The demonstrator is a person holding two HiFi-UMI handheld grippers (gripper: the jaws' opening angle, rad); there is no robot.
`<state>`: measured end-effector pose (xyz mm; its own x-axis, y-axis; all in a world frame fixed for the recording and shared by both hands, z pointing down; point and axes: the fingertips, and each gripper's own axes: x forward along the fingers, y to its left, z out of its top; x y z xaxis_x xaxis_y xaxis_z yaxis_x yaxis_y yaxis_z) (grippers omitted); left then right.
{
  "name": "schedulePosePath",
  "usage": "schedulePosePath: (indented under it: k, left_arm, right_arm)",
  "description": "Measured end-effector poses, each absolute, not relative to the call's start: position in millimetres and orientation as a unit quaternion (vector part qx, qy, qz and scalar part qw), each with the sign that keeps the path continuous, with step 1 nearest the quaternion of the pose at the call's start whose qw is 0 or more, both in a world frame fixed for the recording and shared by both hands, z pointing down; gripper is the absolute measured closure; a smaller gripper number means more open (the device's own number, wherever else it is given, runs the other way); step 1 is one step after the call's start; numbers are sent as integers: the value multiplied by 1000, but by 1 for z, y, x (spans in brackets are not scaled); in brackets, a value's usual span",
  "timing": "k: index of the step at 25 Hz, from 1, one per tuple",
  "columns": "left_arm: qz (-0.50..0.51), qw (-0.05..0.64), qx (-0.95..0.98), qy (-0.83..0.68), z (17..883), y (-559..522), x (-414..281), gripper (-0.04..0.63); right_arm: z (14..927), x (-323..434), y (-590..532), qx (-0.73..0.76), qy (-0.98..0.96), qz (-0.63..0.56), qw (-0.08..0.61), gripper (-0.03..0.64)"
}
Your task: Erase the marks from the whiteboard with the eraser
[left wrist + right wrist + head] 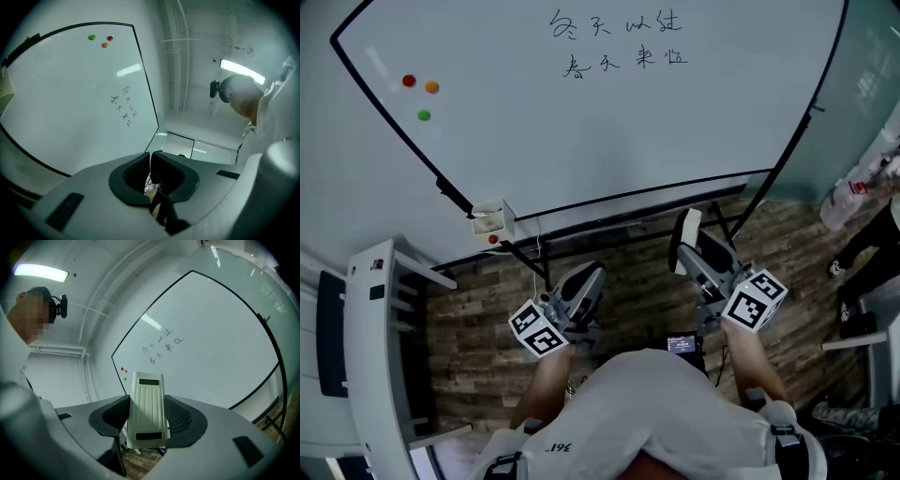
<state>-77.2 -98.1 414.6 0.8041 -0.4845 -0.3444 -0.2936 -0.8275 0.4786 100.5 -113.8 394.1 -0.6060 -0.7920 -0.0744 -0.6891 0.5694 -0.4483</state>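
Cream eraser [147, 411], black marks [619, 42], white black-framed whiteboard [628, 131]

Open air before whiteboard [581, 122]

Grey left gripper [592, 274] and right gripper [688, 255] bear black-and-white marker cubes [537, 330]; the shirt [666, 412] is white.

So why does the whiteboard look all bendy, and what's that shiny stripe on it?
Left gripper view: the wide lens bows the black-framed white whiteboard, and a pale streak on it looks like glare from a ceiling strip light. Right gripper view: same bend, corners dark, the ribbed white plastic eraser looms large. Head view: milder bowing.
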Motion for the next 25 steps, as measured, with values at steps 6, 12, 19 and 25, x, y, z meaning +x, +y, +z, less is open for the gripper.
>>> schedulePosePath:
  k: [6,12,19,25]
  left_arm:
    - [-230,207,927,-212,415,-98,-74,581]
    - [-226,209,926,-220,418,-100,-66,581]
    - [-220,207,923,-237,421,-104,-50,581]
    - [-219,202,919,-258,423,-112,-29,581]
  right_arm:
    - [395,107,-116,-435,872,-183,127,362]
    - [399,118,-128,-444,868,-185,122,362]
    - [401,127,-137,-425,881,-177,106,365]
    - [402,143,-152,-429,885,-159,82,365]
